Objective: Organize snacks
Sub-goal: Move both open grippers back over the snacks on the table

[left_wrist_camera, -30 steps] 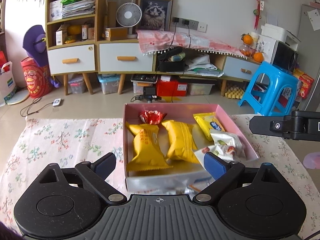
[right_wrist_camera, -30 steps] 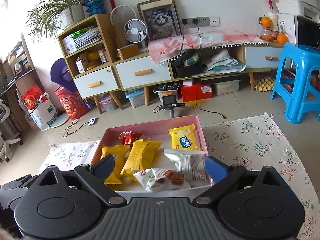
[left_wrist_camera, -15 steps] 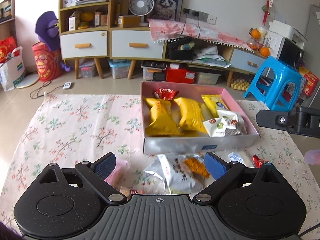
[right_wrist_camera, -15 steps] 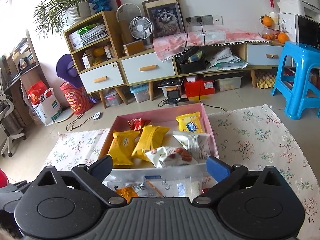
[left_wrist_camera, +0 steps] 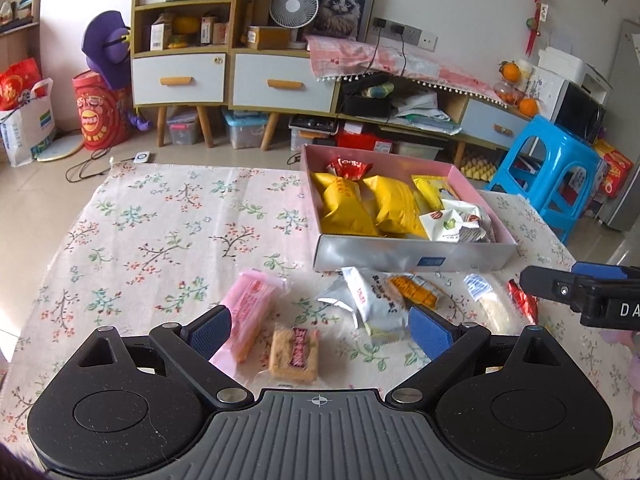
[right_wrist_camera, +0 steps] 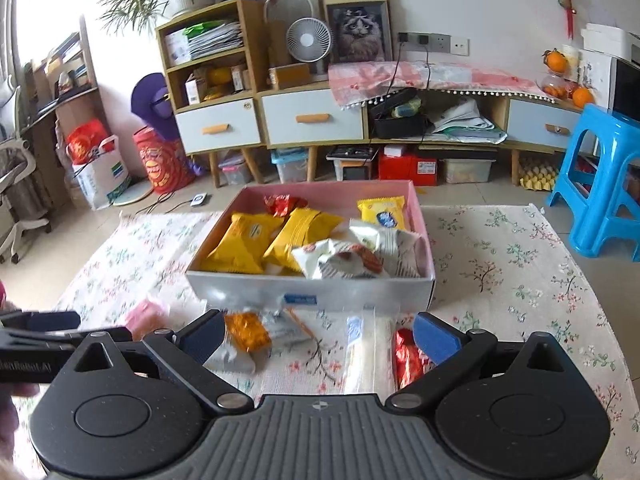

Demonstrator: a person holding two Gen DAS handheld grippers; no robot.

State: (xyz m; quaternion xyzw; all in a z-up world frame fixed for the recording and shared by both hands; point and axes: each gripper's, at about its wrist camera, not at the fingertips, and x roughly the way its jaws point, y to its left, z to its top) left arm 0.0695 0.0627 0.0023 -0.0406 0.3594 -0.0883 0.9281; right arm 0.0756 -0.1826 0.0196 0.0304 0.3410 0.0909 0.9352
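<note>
A pink-lined box (left_wrist_camera: 404, 254) (right_wrist_camera: 312, 292) on the floral cloth holds several snacks, among them yellow packs (left_wrist_camera: 346, 210) (right_wrist_camera: 240, 242) and white packs (right_wrist_camera: 340, 258). Loose snacks lie in front of it: a pink pack (left_wrist_camera: 250, 312), a tan biscuit bar (left_wrist_camera: 295, 354), a white pack (left_wrist_camera: 372, 300), an orange pack (left_wrist_camera: 414, 290) (right_wrist_camera: 246, 330), a long clear pack (right_wrist_camera: 362, 354) and a red candy (right_wrist_camera: 406, 356). My left gripper (left_wrist_camera: 320, 332) is open and empty above the biscuit bar. My right gripper (right_wrist_camera: 320, 338) is open and empty over the loose snacks.
The floral cloth (left_wrist_camera: 160, 232) covers a low table. Behind stand wooden drawers (left_wrist_camera: 180, 80), a shelf unit and a blue stool (left_wrist_camera: 556, 172) (right_wrist_camera: 604, 184) at the right. The right gripper shows at the right edge of the left wrist view (left_wrist_camera: 580, 294).
Both grippers have drawn back from the box and risen, so the loose snacks in front of the box have come into view. Both stay open.
</note>
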